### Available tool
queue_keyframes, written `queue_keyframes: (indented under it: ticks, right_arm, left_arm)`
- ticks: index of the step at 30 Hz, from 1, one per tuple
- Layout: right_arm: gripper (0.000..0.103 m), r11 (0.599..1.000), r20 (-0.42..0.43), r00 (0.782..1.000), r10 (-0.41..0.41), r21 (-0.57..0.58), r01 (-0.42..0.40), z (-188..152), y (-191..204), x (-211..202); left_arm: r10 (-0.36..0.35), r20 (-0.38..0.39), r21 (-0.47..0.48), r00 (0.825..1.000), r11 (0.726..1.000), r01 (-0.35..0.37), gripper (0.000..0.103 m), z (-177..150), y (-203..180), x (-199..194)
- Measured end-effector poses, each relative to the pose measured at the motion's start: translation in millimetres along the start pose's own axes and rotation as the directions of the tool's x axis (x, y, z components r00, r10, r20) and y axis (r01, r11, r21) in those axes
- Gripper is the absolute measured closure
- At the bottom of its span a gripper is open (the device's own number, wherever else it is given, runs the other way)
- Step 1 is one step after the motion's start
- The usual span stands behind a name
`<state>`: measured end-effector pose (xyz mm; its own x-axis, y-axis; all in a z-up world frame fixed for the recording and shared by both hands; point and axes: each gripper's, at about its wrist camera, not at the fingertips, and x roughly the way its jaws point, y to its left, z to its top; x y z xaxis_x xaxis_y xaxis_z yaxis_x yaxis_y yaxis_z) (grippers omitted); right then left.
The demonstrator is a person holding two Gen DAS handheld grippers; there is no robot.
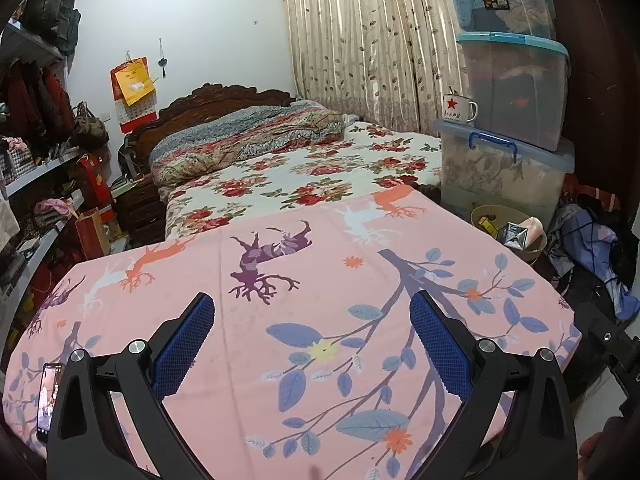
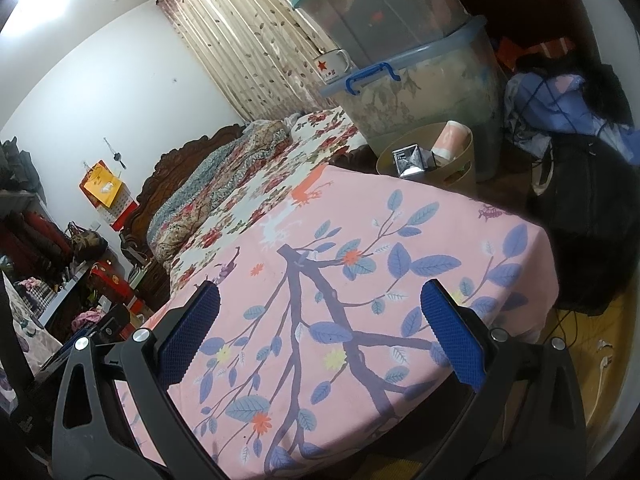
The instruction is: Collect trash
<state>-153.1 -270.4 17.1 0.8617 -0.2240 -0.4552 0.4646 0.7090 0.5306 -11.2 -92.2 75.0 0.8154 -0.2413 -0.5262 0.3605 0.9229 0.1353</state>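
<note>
Trash sits gathered in a tan bin [image 1: 532,250] at the far right corner of the tabletop [image 1: 248,360], down beside the stack of storage tubs [image 1: 508,176]. A silver carton [image 1: 514,234] and a pink cup [image 1: 534,226] poke up out of the bin; some yellow scraps lie deeper inside it. From the right wrist view the same bin [image 2: 456,168] shows just past the tabletop's far edge, the silver carton [image 2: 408,162] leaning at its near rim and the pink cup [image 2: 450,140] standing behind it.

Both tools hover low over the pink cloth with its tree-and-deer print. The left gripper [image 1: 312,346] has its jaws spread wide with nothing between them — only bare cloth shows in the gap. The right gripper [image 2: 320,330] is the same: jaws wide apart, holding nothing, over the printed branches.

A phone [image 1: 49,402] lies at the left edge of the tabletop, partly hidden behind the left gripper's frame. Beyond the tabletop is a bed [image 1: 312,168] with a rose-print sheet and a folded quilt [image 1: 244,140] at its head. A white mug [image 1: 460,108] with a red star stands on the lowest tub's lid, and a heap of clothes [image 1: 592,248] lies to the right of the bin.
</note>
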Motion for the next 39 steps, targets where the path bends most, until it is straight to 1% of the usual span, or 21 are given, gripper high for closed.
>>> queue_keyframes:
  ticks: [10,27,39]
  right_arm:
    - [0.004,1.0,-0.003,1.0,0.0,-0.012,0.0,-3,5,-3]
    - [0.004,1.0,-0.007,1.0,-0.001,-0.005,0.001,-4,5,-4]
    - [0.004,1.0,-0.008,1.0,-0.002,-0.003,0.002,-4,5,-4]
  left_arm:
    - [-0.015,-0.032,-0.017,0.999,1.0,0.015,0.009,-2,6,6]
    - [-0.016,-0.05,0.025,0.999,1.0,0.017,0.009,-6,-5,8]
    - [-0.014,-0.048,0.038,0.999,0.999,0.016,0.009,-9,-6,7]
